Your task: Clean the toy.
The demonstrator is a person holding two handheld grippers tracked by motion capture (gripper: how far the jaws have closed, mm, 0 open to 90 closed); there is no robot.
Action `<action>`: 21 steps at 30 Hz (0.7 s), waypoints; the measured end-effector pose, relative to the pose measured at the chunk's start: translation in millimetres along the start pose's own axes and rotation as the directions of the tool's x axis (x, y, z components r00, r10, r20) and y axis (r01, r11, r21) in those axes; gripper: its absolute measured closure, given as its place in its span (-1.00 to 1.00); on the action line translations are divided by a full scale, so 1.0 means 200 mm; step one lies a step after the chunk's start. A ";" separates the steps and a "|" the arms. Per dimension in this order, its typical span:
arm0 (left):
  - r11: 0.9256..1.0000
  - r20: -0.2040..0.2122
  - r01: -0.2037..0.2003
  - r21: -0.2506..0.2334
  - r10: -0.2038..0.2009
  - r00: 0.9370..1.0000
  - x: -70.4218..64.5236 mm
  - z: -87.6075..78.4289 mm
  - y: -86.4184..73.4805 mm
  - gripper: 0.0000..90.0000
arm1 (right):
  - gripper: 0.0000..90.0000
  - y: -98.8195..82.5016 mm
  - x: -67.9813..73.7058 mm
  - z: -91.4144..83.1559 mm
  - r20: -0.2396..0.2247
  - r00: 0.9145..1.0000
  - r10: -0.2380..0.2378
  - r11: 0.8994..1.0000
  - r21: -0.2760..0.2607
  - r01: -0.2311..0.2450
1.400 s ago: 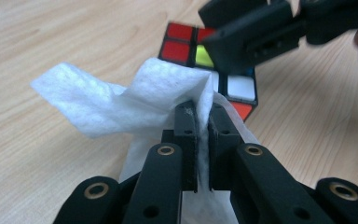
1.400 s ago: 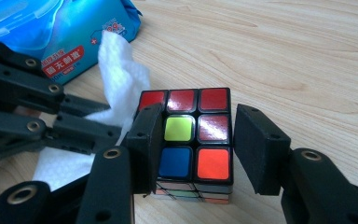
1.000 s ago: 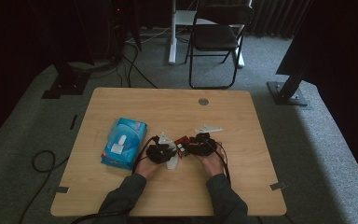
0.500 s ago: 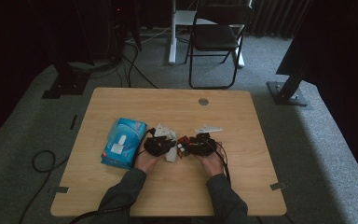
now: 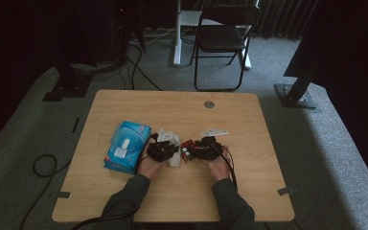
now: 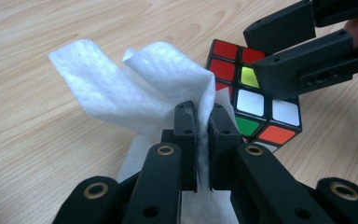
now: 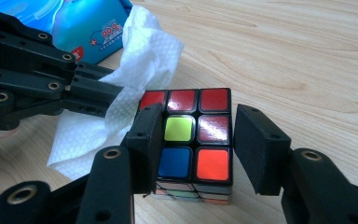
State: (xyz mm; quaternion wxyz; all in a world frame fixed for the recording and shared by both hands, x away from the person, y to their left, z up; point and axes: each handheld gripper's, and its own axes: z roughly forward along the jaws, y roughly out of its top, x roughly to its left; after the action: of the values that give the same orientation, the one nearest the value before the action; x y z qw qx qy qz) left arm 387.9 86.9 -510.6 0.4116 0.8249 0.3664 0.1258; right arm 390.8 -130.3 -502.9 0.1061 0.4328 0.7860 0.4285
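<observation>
blue wipes pack point(image 5: 127, 146), table point(image 5: 182, 110), folding chair point(image 5: 223, 36)

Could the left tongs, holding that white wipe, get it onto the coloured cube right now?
Probably yes. The left tongs are shut on the wipe, right beside the cube. The right tongs clamp the cube's sides, leaving its top face bare.

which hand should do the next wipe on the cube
Left. The left gripper is shut on the white wipe, right beside the cube. The right gripper clamps the cube, so it should just steady it.
</observation>
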 end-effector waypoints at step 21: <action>0.996 -0.015 -0.007 0.086 0.008 1.000 -0.02 0.10 -0.08 0.87 | 0.27 0.05 0.03 -0.05 0.077 0.995 -0.061 0.998 0.007 0.061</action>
State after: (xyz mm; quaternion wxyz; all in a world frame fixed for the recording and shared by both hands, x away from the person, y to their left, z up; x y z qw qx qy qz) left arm 388.2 79.0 -535.2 0.3723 0.8422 0.3717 0.1179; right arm 387.4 -130.2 -488.1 0.1485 0.4251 0.7952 0.4062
